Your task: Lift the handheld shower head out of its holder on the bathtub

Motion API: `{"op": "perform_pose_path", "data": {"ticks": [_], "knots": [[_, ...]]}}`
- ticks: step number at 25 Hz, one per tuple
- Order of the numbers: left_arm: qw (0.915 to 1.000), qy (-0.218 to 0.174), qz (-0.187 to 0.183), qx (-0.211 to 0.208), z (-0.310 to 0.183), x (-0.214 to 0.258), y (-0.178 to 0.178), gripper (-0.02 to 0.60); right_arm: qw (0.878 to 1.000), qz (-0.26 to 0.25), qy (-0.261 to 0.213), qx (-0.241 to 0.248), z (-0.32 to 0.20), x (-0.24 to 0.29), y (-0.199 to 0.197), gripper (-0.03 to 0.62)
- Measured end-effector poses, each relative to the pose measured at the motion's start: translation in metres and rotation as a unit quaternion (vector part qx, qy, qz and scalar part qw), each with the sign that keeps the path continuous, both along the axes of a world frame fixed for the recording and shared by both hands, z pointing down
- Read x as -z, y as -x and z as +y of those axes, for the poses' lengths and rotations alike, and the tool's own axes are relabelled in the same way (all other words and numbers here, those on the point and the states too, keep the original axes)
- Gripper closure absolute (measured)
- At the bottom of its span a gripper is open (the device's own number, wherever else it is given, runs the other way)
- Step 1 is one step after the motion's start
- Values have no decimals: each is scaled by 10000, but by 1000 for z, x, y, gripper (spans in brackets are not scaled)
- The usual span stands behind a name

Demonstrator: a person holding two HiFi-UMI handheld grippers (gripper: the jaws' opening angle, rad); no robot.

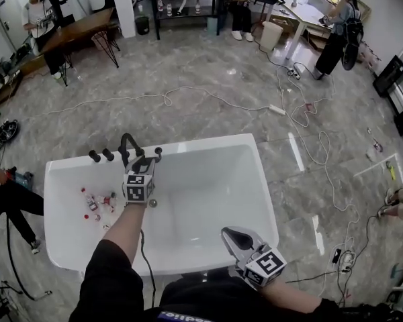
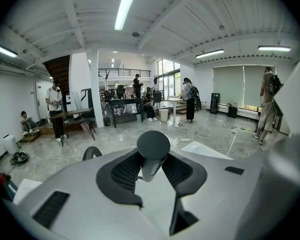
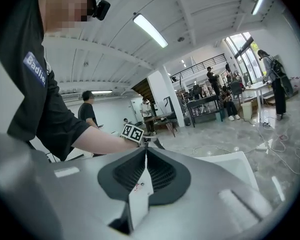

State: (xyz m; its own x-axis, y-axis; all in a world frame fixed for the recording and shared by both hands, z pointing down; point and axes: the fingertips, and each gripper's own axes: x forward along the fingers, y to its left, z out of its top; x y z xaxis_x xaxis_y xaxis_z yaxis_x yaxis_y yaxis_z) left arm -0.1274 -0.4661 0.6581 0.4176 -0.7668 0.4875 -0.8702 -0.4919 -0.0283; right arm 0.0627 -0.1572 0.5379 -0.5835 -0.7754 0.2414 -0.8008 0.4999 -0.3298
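We've got our left claw (image 2: 151, 159) clamped on the shower head (image 2: 153, 144), bathtub (image 1: 208, 142) below it; right claw (image 3: 145, 158) is pinched shut, empty.

bright, even light from ceiling tubes (image 2: 127, 4); sharp frames, fisheye bending and dark corners.

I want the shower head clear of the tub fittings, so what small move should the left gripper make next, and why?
Probably raise the left gripper a little higher, straight up. Its jaws are closed on the dark shower head, and in the head view it sits close to the black fittings on the bathtub rim, so extra height should clear them.
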Motion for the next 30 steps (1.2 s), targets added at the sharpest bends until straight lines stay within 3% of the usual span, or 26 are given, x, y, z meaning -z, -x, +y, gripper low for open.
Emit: {"op": "perform_pose_path", "data": {"ticks": [6, 17, 22, 27, 30], "knots": [[9999, -37, 84, 53, 65, 31, -2, 445, 9996, -131, -254, 38, 9, 41, 0, 585], [9967, -786, 67, -213, 164, 111, -9, 446, 9986, -375, -367, 94, 47, 61, -8, 585], [9931, -1113, 307, -198, 209, 145, -10, 446, 9985, -397, -274, 262, 58, 56, -1, 586], [9908, -1130, 337, -662, 263, 152, -26, 446, 9981, -313, -290, 449, 63, 57, 6, 586], [9900, -1145, 462, -678, 289, 161, -28, 446, 9977, -207, -338, 550, 61, 62, 12, 588]]}}
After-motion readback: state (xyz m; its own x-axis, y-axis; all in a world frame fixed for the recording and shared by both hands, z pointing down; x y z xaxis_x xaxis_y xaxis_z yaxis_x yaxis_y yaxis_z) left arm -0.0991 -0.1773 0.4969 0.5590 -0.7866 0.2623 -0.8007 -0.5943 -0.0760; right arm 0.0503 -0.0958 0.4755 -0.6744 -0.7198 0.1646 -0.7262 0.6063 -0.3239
